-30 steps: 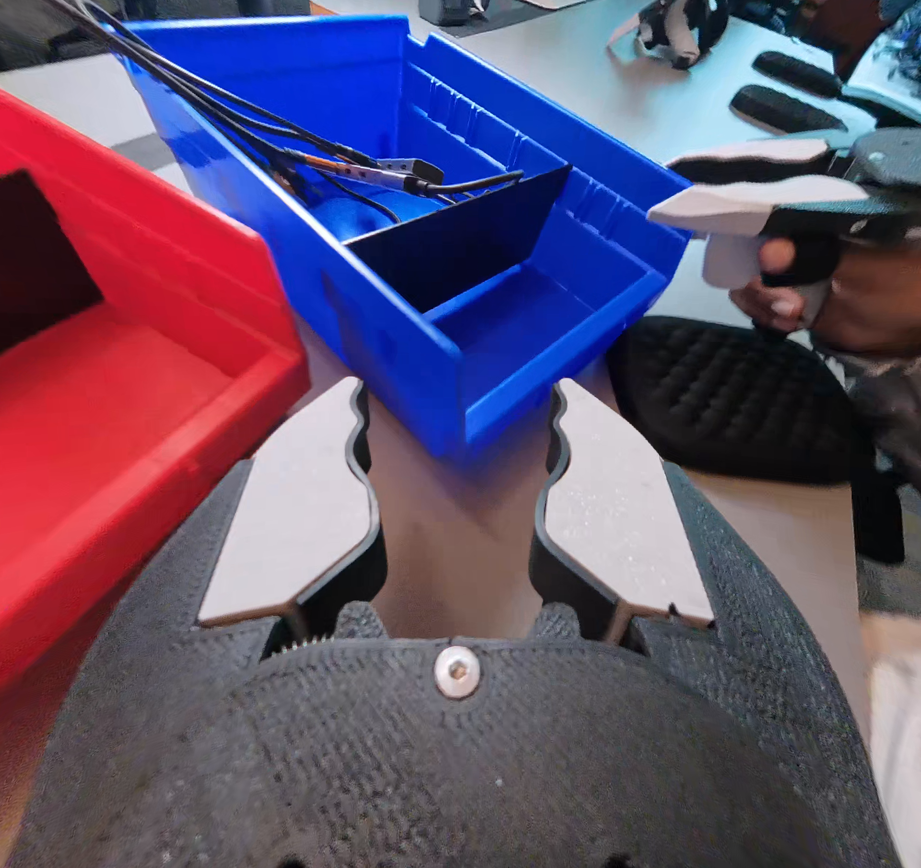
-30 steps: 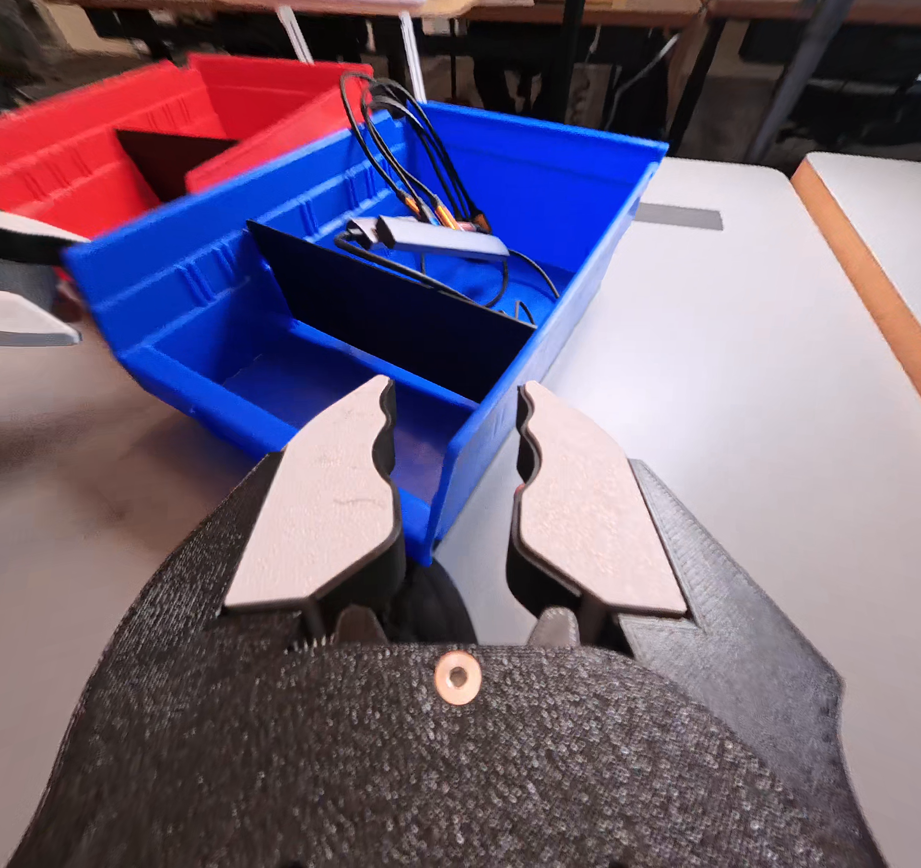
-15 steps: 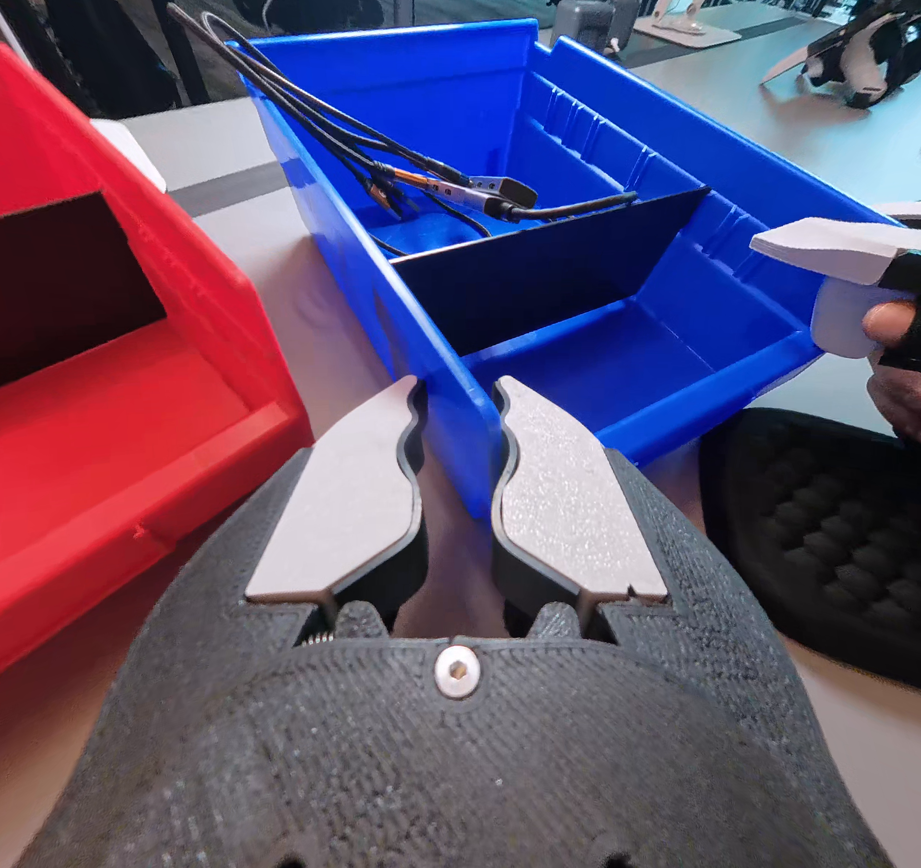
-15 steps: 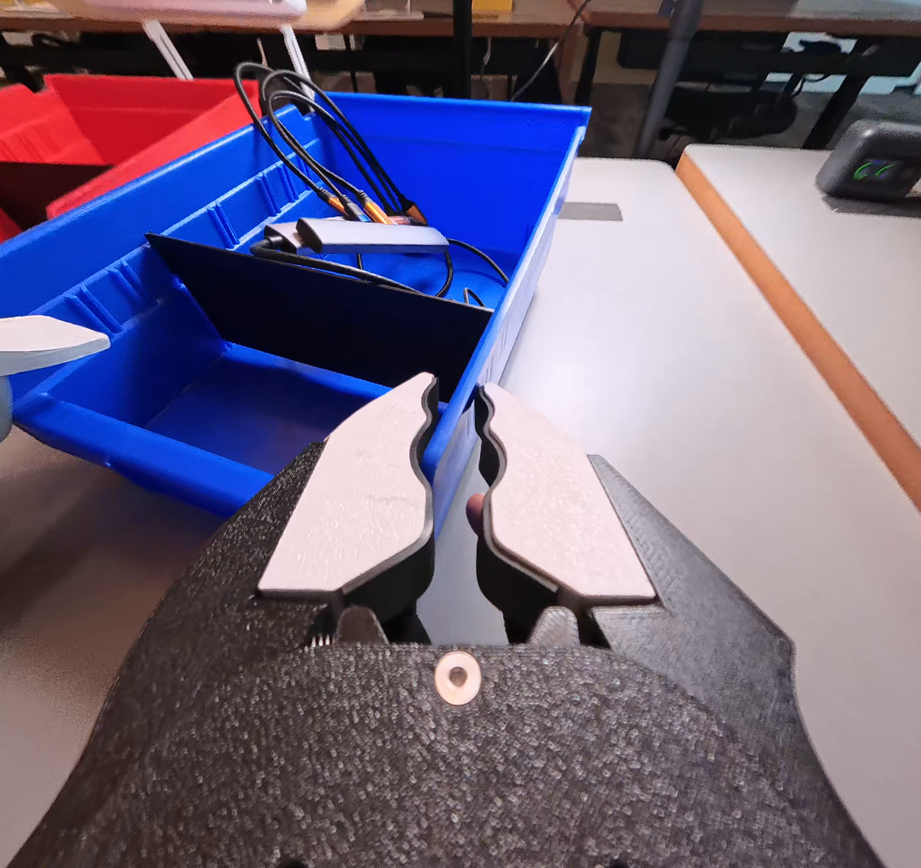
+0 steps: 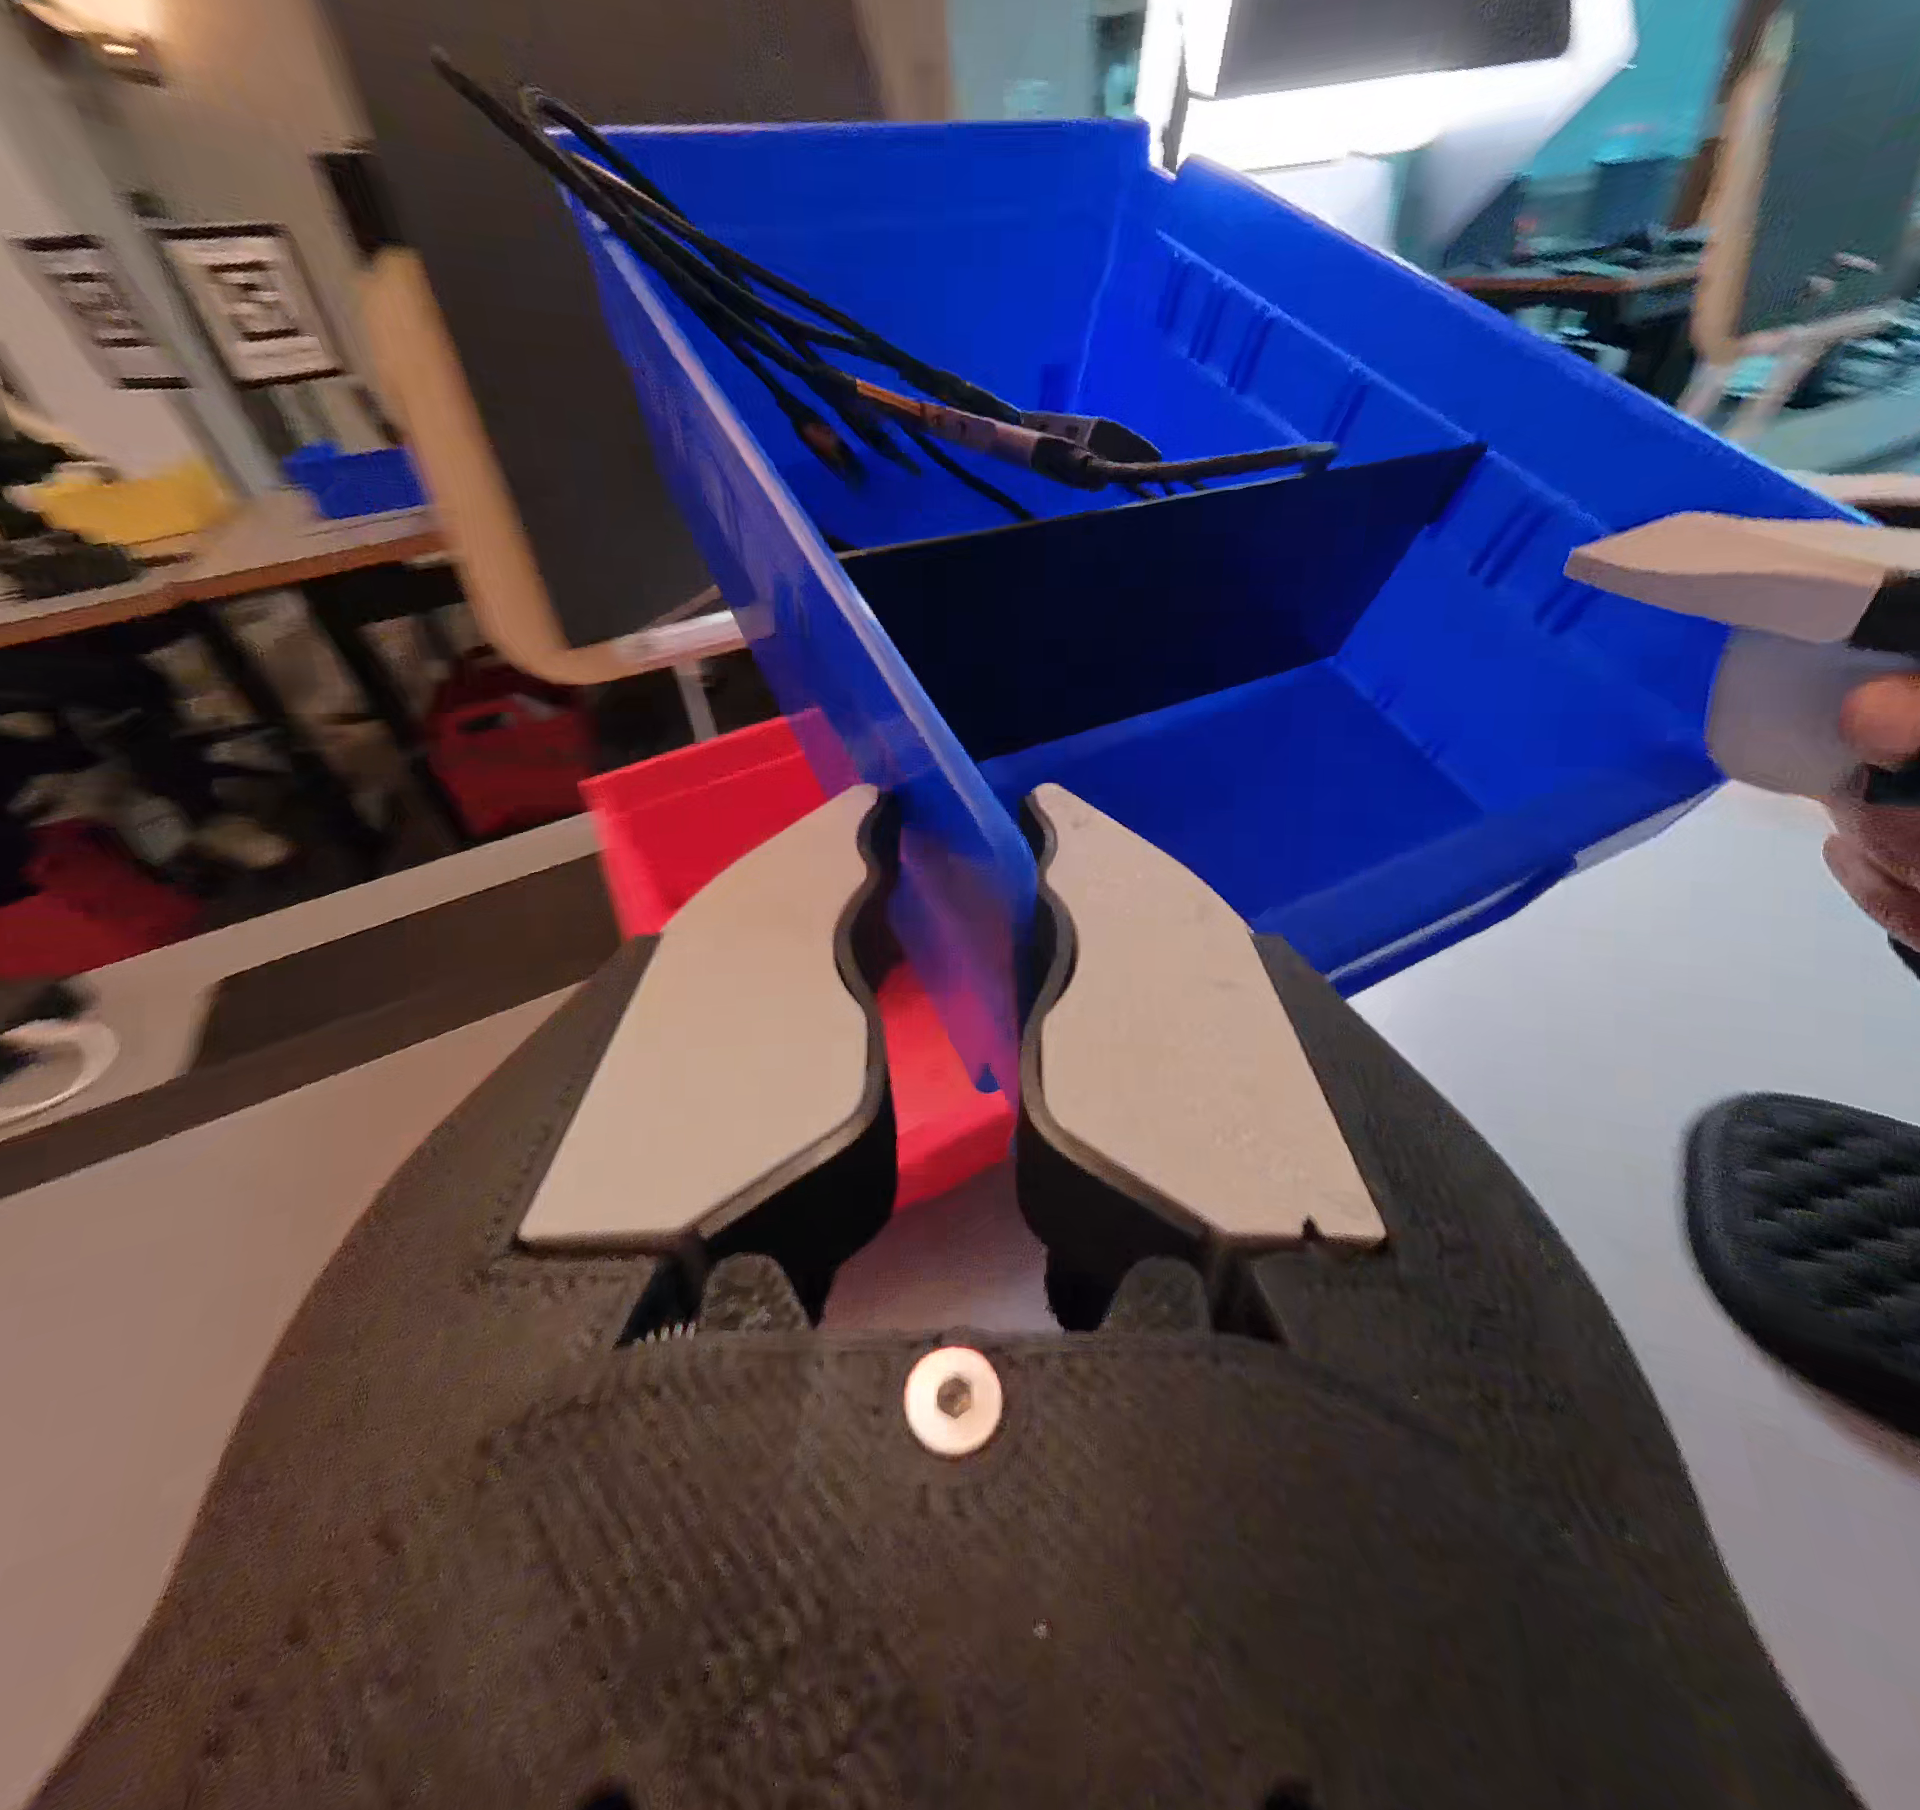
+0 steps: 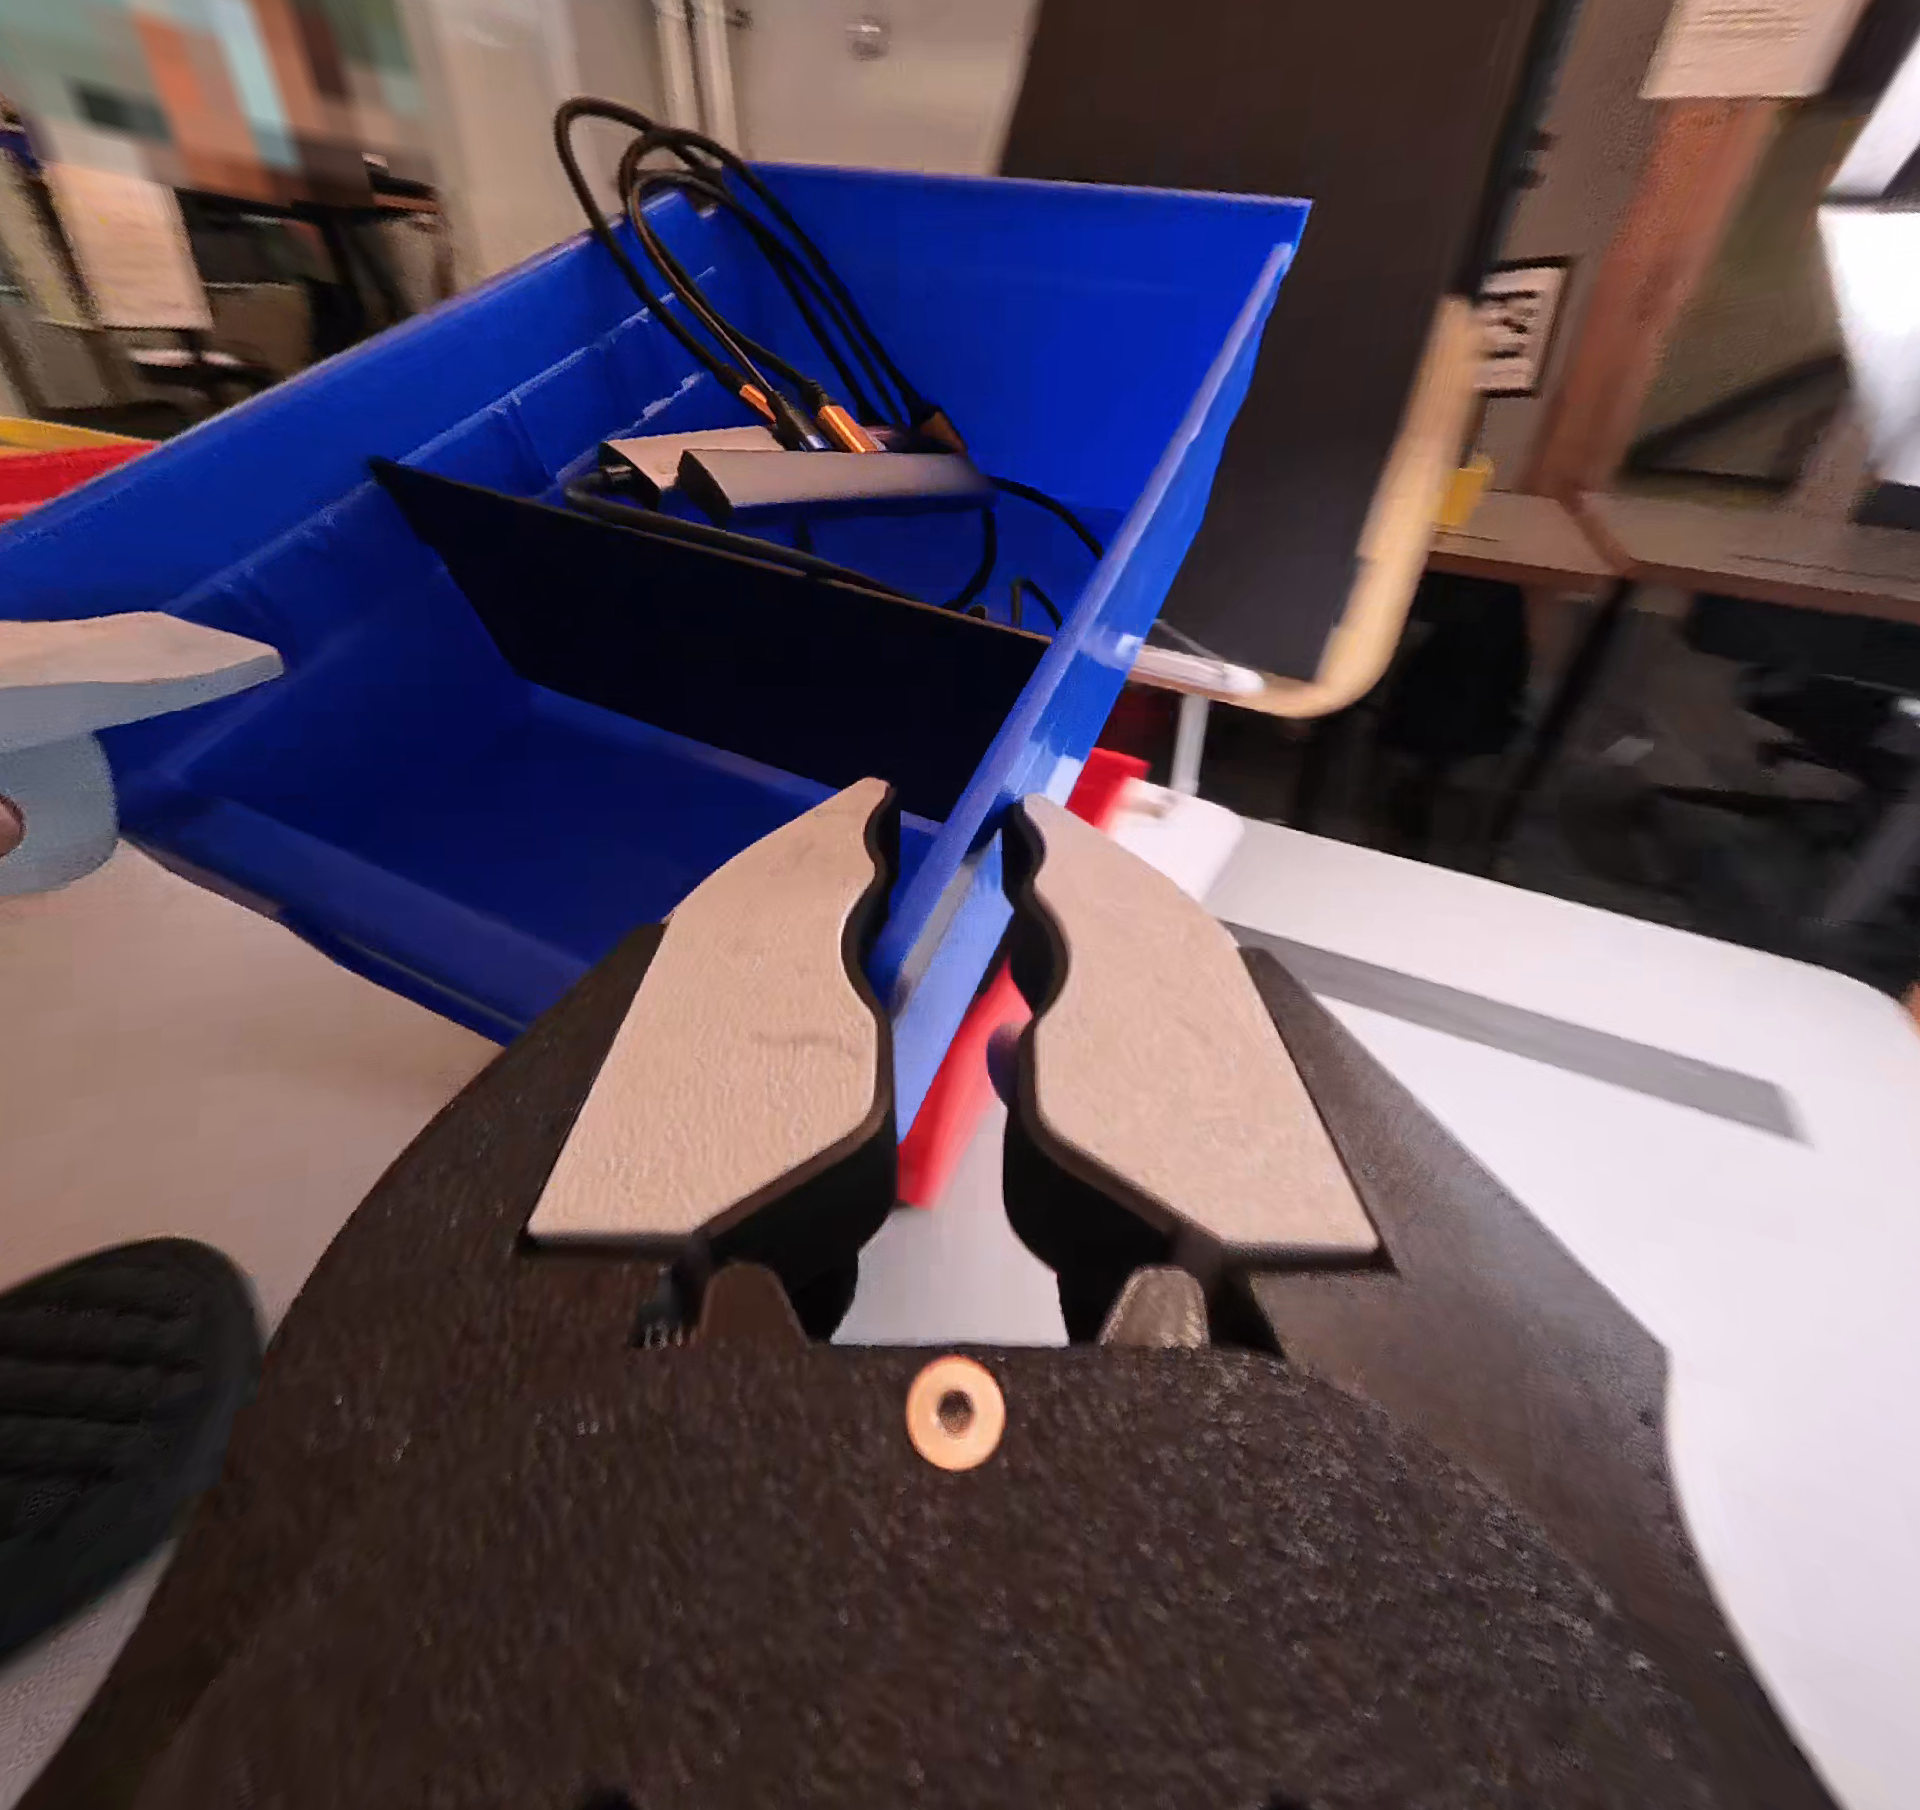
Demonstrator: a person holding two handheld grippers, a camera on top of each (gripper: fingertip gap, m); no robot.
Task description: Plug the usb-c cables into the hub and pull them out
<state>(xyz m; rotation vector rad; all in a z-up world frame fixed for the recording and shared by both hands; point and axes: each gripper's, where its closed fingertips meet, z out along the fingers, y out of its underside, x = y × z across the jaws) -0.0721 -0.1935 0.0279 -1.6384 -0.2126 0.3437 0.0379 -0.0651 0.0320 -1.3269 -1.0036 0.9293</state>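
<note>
A blue bin (image 5: pixel 935 233) is held up off the table and tilted. A black divider (image 5: pixel 1122 597) splits it. In its far compartment lies a grey hub (image 6: pixel 831 482) with several black usb-c cables (image 6: pixel 707 285) plugged in, their loops rising over the rim. The hub (image 5: pixel 1081 435) and cables (image 5: pixel 727 295) also show in the left wrist view. My left gripper (image 5: pixel 956 804) is shut on the bin's left wall. My right gripper (image 6: pixel 951 799) is shut on the bin's right wall (image 6: pixel 1143 534).
A red bin (image 5: pixel 707 804) sits below and behind the blue one, also visible in the right wrist view (image 6: pixel 956 1085). A black mesh pad (image 5: pixel 1818 1230) lies on the pale table (image 6: pixel 1558 1241). Desks and chairs stand blurred in the background. The left gripper's tips are roughly 15 cm from the right gripper's.
Both grippers have closed on the blue bin's side walls and raised it off the table. The bin now tilts and both views point higher, with motion blur.
</note>
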